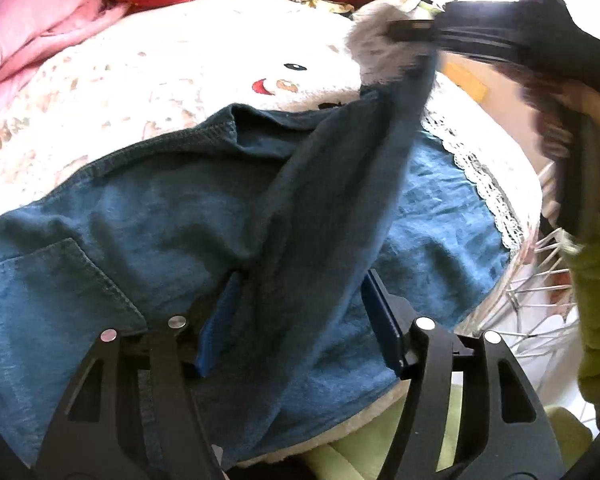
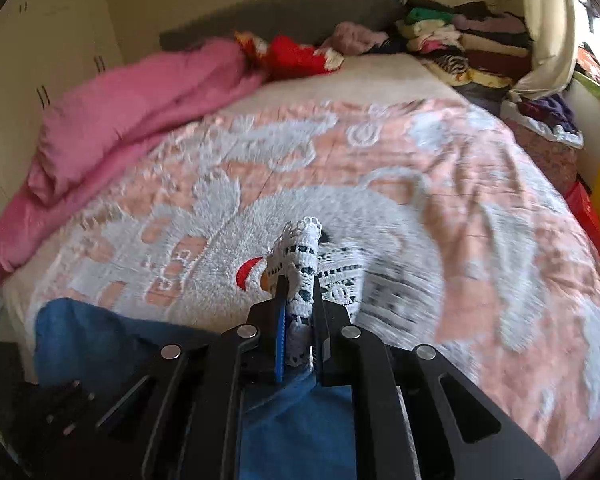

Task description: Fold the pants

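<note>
Left wrist view: blue denim pants (image 1: pixel 148 216) lie spread on the bedspread (image 1: pixel 180 64), one lace-trimmed leg lifted across them. Left gripper (image 1: pixel 300 320) stands wide, fingers either side of that raised leg, not clamped. Right gripper (image 2: pixel 298 304) is closed on the white lace hem (image 2: pixel 302 256), held above the bed. Judged step: the lengthwise fold, leg being carried over. Next move calls for laying the hem down aligned with the other leg's edge before release. No brand, label or writing is legible.
</note>
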### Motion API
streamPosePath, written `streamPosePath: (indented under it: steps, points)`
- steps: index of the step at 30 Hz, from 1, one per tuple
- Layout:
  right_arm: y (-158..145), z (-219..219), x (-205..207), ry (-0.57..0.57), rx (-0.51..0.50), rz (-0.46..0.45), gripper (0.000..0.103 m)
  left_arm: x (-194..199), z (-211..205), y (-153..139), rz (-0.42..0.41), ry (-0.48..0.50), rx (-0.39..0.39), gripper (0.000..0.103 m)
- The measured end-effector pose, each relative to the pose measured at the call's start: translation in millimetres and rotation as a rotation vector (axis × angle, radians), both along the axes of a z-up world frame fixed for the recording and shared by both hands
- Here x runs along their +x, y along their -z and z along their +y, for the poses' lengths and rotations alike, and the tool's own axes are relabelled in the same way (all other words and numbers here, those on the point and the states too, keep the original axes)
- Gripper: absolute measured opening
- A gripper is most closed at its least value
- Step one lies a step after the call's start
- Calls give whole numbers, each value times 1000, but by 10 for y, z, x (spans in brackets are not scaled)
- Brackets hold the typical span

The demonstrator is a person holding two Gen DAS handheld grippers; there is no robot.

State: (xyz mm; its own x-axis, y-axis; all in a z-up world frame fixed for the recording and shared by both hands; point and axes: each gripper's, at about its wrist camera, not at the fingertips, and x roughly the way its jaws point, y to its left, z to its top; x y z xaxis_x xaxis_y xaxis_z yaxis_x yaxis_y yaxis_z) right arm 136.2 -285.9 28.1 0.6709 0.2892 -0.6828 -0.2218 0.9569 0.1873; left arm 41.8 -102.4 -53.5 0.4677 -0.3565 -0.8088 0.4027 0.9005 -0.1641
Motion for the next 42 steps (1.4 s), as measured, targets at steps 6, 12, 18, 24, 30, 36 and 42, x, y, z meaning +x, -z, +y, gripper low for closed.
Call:
streamPosePath:
  steps: [6,12,18,24,30,36,42]
  points:
    - [-142,-464,-513,80,100,-4,9,-29,4,-90,-50,6,48,1]
    - [58,-879,-1006,180,194,69,9,-149,79,-280,-95,50,57,1]
    - [594,-1023,-1362,235,284,232,11,-229,29,-203,-72,90,101,1]
    - [789,-1113,-1533,263,309,279,31,-310,0,-124,-58,100,138,1]
    - [795,-1228,-1594,277,312,272,18,-336,4,-128,-54,98,152,1]
    - [904,-1219,-1606,277,223,301,22,-306,-24,5,-8,99,185,3]
    - [783,-1264,-1667,289,184,267,37,-358,7,-25,13,117,161,32]
